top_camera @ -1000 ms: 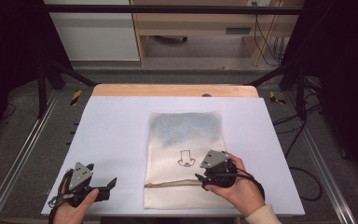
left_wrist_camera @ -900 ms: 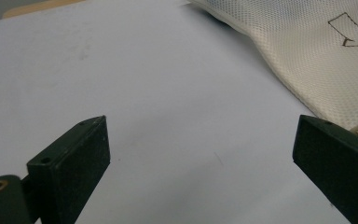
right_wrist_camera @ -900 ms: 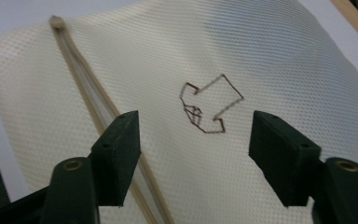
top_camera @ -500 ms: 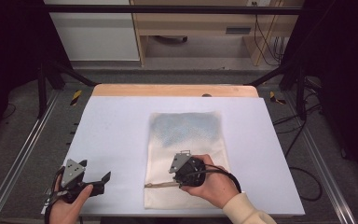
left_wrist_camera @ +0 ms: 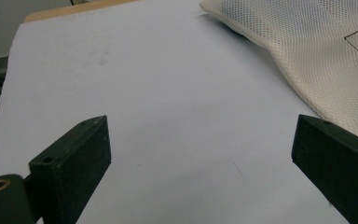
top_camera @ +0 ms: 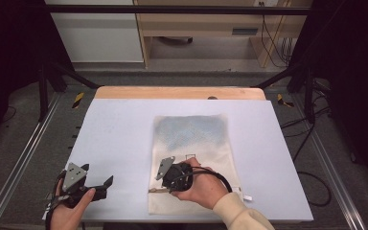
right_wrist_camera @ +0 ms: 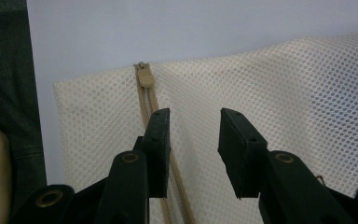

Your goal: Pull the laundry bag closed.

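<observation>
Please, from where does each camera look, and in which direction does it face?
High view: above the person's side, facing forward and down on the table; both hands, left claw.
Left gripper view: on the left claw, facing across the table; open jaws.
Right gripper view: on the right claw, facing the zipper; jaws closing.
Shared: the mesh bag.

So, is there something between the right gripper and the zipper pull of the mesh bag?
Nothing visible is in the way. In the right gripper view the right gripper, whose jaws have just been closing with nothing between them, hovers over the mesh bag, and the zipper pull lies uncovered just ahead, along the zipper.
</observation>
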### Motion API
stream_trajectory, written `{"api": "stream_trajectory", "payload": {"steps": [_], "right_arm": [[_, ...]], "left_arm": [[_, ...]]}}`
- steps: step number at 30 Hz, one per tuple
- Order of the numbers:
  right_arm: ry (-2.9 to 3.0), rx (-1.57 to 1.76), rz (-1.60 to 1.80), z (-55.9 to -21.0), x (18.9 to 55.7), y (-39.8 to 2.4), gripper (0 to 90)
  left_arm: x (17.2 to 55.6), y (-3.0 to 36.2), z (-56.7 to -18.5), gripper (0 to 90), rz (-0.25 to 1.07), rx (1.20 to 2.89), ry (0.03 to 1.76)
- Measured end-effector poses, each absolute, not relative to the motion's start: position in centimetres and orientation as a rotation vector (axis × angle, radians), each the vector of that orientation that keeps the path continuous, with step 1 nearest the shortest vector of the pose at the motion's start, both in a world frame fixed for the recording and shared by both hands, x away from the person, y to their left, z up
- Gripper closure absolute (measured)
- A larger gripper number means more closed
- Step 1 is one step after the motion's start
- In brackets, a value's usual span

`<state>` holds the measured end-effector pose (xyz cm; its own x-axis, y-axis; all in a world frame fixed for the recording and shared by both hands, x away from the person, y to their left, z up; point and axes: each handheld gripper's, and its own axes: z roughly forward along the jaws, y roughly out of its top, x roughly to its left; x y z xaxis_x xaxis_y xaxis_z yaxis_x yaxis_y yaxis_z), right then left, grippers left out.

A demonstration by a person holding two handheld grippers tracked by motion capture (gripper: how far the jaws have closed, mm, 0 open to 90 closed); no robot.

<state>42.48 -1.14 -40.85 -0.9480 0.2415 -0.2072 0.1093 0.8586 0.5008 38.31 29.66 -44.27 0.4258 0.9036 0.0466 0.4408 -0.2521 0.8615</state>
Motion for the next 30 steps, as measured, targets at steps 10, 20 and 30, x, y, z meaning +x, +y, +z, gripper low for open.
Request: {"api": "stream_trajectory", "payload": {"steps": [10, 20, 30], "right_arm": [[2.805, 0.224, 0.722, -40.6, 42.8, 0.0, 69.9], [2.827, 0.197, 0.745, -40.7, 42.8, 1.0, 73.6], [2.846, 0.168, 0.747, -41.2, 43.2, 2.3, 73.7]], "left_arm": [[38.5, 29.7, -44.3, 4.7, 0.717, 1.867, 1.15], [38.5, 29.7, -44.3, 4.8, 0.716, 1.871, 1.148], [38.5, 29.7, -44.3, 4.8, 0.714, 1.873, 1.147]]}}
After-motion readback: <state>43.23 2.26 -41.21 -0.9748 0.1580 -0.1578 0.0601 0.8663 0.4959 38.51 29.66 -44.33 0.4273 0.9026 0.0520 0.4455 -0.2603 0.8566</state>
